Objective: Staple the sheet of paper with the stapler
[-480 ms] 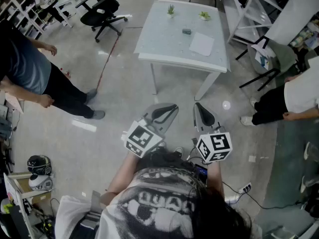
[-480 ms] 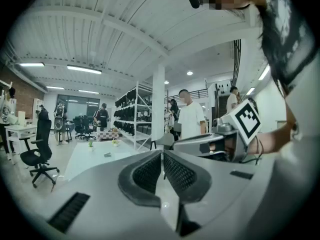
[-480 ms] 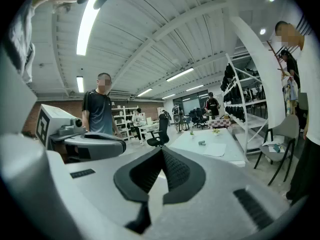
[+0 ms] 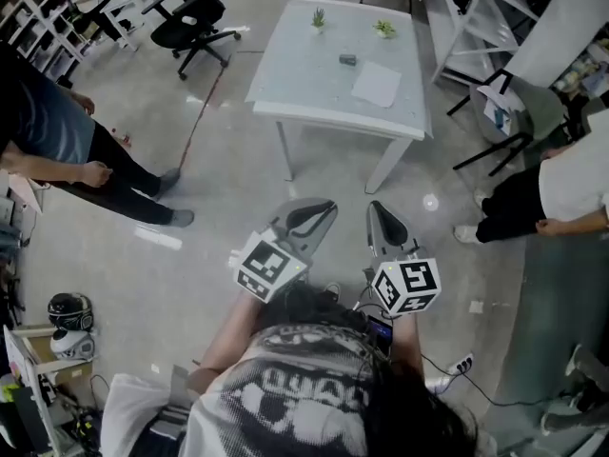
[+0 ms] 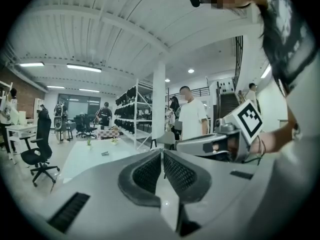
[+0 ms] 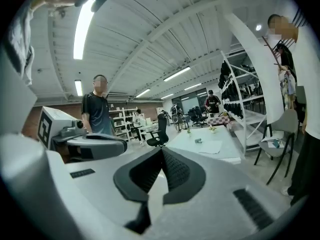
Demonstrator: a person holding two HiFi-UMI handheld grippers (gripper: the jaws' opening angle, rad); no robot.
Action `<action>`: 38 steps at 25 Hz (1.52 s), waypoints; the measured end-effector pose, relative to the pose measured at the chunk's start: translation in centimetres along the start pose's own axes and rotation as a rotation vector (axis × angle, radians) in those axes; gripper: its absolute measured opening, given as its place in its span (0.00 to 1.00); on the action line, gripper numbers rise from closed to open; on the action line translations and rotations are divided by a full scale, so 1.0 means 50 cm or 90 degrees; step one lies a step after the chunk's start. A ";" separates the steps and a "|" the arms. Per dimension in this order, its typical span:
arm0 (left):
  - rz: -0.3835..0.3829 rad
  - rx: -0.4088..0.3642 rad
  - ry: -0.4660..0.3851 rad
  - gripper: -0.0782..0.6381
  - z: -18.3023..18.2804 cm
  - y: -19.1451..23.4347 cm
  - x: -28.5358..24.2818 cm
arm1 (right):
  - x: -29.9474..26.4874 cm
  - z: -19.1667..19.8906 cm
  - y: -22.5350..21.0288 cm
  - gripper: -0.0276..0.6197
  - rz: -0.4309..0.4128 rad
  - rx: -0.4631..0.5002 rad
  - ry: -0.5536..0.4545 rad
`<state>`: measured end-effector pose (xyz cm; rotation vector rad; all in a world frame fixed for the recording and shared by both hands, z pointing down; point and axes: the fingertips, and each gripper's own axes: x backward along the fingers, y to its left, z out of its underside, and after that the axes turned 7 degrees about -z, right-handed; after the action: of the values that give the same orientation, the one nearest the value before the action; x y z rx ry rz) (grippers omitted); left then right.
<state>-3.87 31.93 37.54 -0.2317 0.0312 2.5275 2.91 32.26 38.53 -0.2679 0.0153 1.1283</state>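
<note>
The head view has swung a touch: the desk (image 4: 285, 84) now sits slightly further left than half a second ago, while both tools hang where they were, low in the frame.

Biggest thing first: the floor (image 4: 238, 160), smooth, pale grey and glossy, with light glare on it. On it stands the desk, a white rectangular top with a matte sheen on slim angled white legs. A black office chair (image 4: 195, 22) on a star base waits off its left corner.

Closer in, the left tool (image 4: 312, 215) is pressed together, its grey shells curving to a point, and the left gripper view shows its black ribbed pads meeting with nothing between them. The right tool (image 4: 381, 219) is pressed together too, pads tip to tip and empty. Each carries a white cube with black square markers.

Now the task's things, well apart from both tools: the sheet of paper (image 4: 377, 84) lies flat on the desk's right half, plain white, slightly skewed. The stapler (image 4: 348, 60), a small dark block, sits just beside its upper left corner. Two little green plants (image 4: 318, 17) stand at the far edge.
</note>
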 end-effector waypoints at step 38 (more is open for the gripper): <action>0.080 -0.023 0.042 0.13 0.006 0.543 -0.508 | -0.616 0.033 -0.534 0.14 0.155 -0.130 0.132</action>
<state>1.24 -4.70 41.41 -0.3377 0.0263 2.6462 13.25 -5.46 50.09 -0.5760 0.1195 1.3413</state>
